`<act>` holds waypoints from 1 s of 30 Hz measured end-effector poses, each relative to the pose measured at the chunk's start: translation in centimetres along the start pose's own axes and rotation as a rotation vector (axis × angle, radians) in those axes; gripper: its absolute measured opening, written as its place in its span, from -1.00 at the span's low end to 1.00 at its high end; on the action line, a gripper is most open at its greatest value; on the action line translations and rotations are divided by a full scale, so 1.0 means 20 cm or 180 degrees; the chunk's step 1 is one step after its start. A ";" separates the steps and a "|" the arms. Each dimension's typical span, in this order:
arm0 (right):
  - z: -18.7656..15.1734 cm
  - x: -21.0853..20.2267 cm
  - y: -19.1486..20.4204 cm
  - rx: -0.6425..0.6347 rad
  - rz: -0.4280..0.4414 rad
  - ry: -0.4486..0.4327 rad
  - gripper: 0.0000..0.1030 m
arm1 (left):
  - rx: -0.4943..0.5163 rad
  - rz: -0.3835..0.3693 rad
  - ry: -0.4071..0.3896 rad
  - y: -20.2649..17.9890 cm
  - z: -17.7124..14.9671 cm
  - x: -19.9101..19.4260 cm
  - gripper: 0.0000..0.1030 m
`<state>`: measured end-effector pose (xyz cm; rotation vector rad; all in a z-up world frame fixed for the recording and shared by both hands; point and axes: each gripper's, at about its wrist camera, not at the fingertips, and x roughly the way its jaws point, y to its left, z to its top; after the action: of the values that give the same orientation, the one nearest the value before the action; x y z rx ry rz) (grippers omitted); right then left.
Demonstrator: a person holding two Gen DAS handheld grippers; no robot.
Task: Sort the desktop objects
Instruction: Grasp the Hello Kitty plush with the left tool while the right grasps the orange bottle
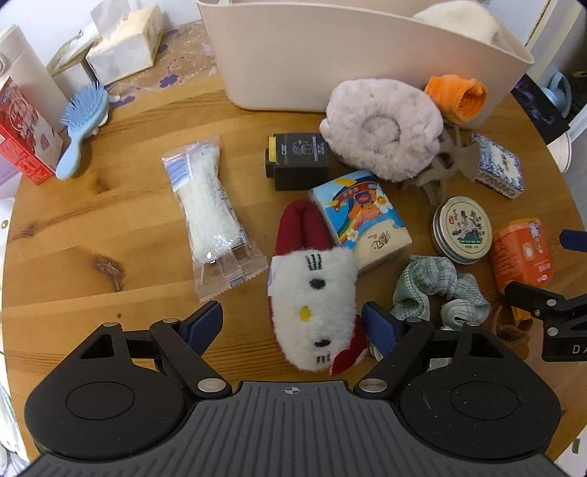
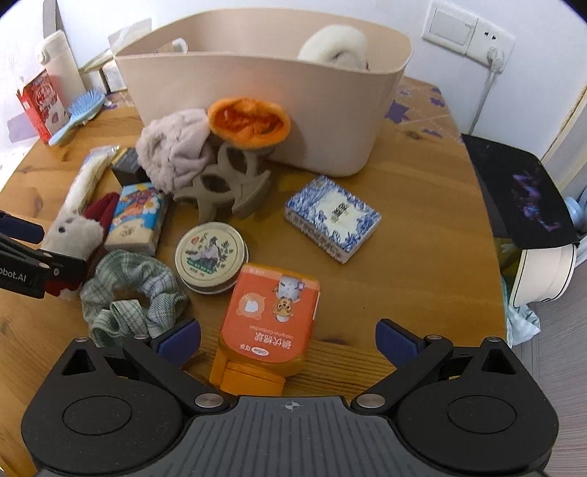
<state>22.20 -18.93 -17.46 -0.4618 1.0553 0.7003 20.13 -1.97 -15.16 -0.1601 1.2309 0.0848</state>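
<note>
one fluffy thing (image 2: 335, 46) sits in the beige bin (image 2: 256, 110); most things wait on the table (image 2: 422, 238). both claws, left claw (image 1: 291, 324) and right claw (image 2: 290, 339), are spread wide.

A wall socket (image 2: 493, 46) with a switch plate (image 2: 449, 24) is mounted on the white wall behind the round wooden table (image 2: 422, 205). A white cable (image 2: 483, 91) hangs from the socket. A dark pad (image 2: 521, 190) and a white shoe (image 2: 546, 273) lie beyond the table's right edge.
</note>
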 end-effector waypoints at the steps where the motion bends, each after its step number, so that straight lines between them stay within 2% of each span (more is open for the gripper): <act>1: 0.00 0.01 0.00 0.0013 -0.0009 0.0027 1.00 | -0.0002 0.0008 0.0010 0.00 0.00 0.01 0.64; 10: 0.00 0.08 -0.04 0.0085 0.0033 0.0071 1.00 | -0.0098 -0.0018 0.0056 -0.01 0.02 0.07 0.61; 18: 0.01 0.12 -0.05 0.0114 0.0106 0.0122 0.82 | -0.0065 0.0008 -0.0064 -0.02 0.03 0.07 0.07; 20: 0.01 0.11 -0.04 0.0086 0.0127 0.0092 0.74 | -0.0056 0.0007 -0.0088 -0.03 0.02 0.07 -0.05; 21: 0.01 0.11 -0.04 0.0073 0.0139 0.0069 0.62 | -0.0053 0.0011 -0.0094 -0.03 0.02 0.06 -0.12; 24: 0.01 0.09 -0.03 0.0033 0.0132 0.0011 0.08 | -0.0047 0.0030 -0.0082 -0.05 0.02 0.05 -0.17; 30: -0.01 0.07 -0.05 0.0105 0.0121 0.0043 0.02 | -0.0008 0.0042 -0.0159 -0.04 -0.01 0.02 -0.20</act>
<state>23.22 -19.46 -18.80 -0.4195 1.0891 0.7134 20.23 -2.77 -15.57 -0.1511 1.1821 0.1012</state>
